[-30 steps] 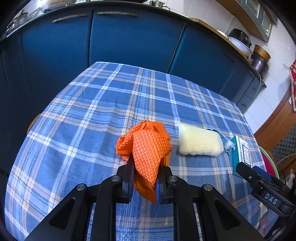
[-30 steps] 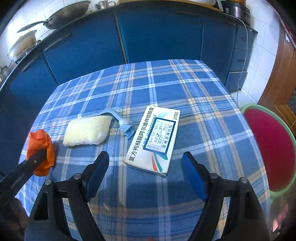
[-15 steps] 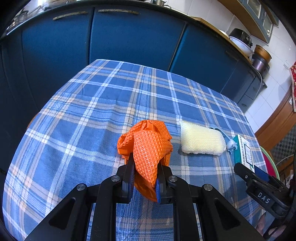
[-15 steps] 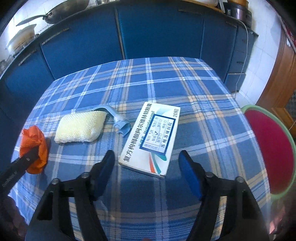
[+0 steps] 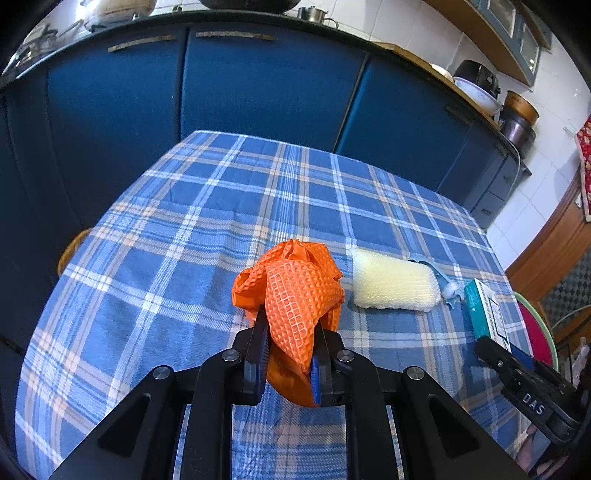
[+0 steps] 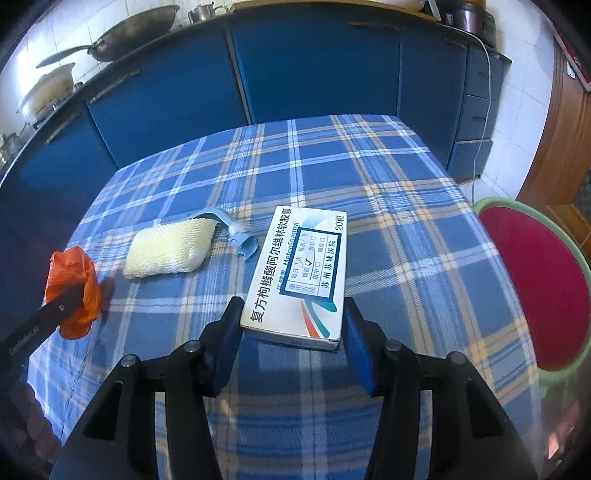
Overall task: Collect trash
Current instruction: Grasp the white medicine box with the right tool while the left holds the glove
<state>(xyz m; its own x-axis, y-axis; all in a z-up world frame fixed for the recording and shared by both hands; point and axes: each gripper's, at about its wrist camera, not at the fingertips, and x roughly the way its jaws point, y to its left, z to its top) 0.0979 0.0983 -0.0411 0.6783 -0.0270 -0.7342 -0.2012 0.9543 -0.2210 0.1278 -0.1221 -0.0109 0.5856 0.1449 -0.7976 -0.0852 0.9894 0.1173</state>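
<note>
My left gripper (image 5: 290,325) is shut on a crumpled orange waffle-textured piece (image 5: 295,284), held just above the plaid tablecloth (image 5: 184,229). From the right wrist view the same orange piece (image 6: 72,273) shows at the far left. A white medicine box (image 6: 306,266) lies flat on the cloth. My right gripper (image 6: 291,314) straddles the box's near end. Its jaws are closing, with the blue pads close beside the box's two long edges. A pale yellow sponge (image 6: 170,251) and a light blue plastic scrap (image 6: 236,232) lie between the two grippers.
Blue cabinet doors (image 6: 314,74) stand behind the table's far edge. A wok (image 6: 136,33) and pots sit on the counter above them. A red stool with a green rim (image 6: 535,288) stands beside the table's right edge.
The right gripper has come forward over the near end of the medicine box and its jaws have narrowed around it. The left gripper and the orange piece have stayed put.
</note>
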